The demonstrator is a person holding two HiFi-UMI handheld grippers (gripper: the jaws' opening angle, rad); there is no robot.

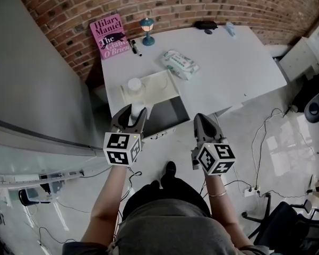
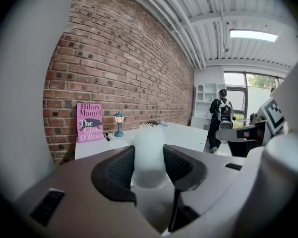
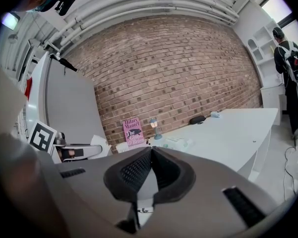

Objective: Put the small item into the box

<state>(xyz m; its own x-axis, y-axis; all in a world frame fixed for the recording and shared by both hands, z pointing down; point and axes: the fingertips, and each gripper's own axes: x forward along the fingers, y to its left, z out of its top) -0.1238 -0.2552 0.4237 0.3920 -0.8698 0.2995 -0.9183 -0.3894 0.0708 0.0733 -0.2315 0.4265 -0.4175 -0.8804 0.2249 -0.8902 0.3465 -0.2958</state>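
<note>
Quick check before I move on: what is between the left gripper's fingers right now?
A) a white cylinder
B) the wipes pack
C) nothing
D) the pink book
A: in the left gripper view, the left gripper has its fingers pressed on either side of a white cylinder, which stands up between them.

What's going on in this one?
A person stands at a white table with a gripper in each hand. The left gripper is closed on a small white container, held up close to the open box at the table's near edge. The right gripper is shut with nothing in it and held alongside. The container is not yet in the box.
</note>
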